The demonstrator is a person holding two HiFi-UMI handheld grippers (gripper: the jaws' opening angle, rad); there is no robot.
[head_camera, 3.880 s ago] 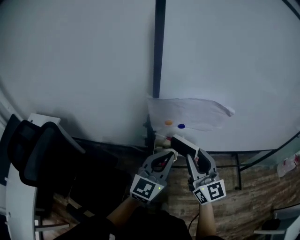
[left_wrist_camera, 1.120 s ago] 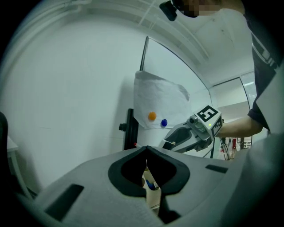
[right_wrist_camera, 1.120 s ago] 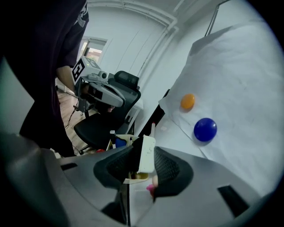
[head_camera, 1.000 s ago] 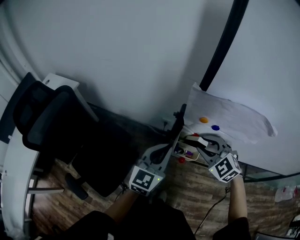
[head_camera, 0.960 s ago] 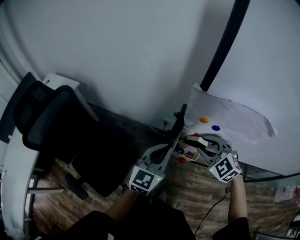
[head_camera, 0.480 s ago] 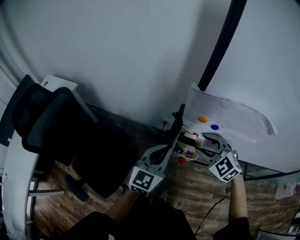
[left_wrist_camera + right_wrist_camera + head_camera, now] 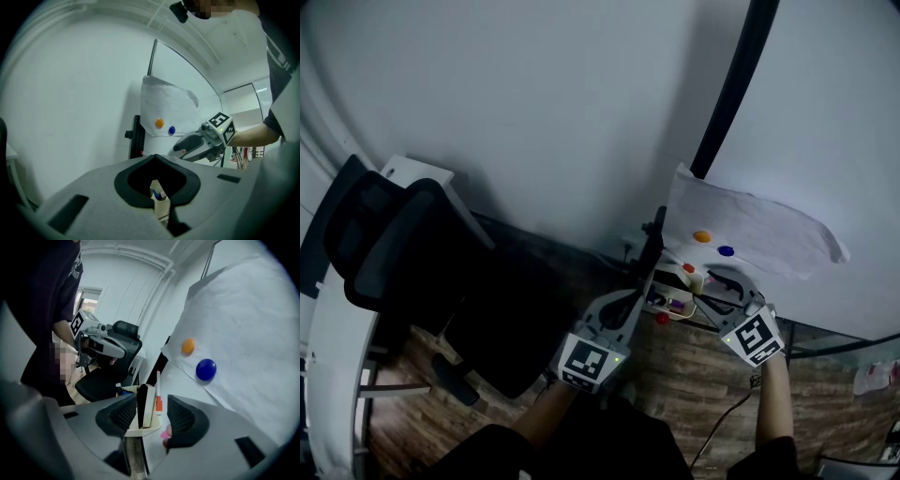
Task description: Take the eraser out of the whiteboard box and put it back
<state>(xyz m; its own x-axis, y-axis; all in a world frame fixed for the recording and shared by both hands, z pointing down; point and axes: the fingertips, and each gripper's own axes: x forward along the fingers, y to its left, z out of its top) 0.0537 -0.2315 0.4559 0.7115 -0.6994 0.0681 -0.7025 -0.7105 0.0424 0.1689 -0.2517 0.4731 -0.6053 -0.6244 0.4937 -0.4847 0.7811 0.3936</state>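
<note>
The eraser (image 7: 148, 409), white with a black felt face, stands on edge in the cream whiteboard box (image 7: 140, 430) fixed at the board's lower edge. My right gripper (image 7: 152, 398) straddles it. Its jaws are spread wider than the eraser and are closing, and neither pad presses on it. In the head view the right gripper (image 7: 719, 284) reaches the box (image 7: 667, 298) from the right. My left gripper (image 7: 630, 298) hangs level just left of the box. Its jaws (image 7: 155, 158) meet at the tips with nothing held.
A red-capped marker (image 7: 159, 393) stands in the box beside the eraser. An orange magnet (image 7: 188, 346) and a blue magnet (image 7: 206, 369) pin a paper sheet (image 7: 750, 234) to the whiteboard. A black office chair (image 7: 403, 262) stands at the left on the wood floor.
The right gripper's jaws have spread off the eraser, which now stands in the box on its own. The left gripper has not moved.
</note>
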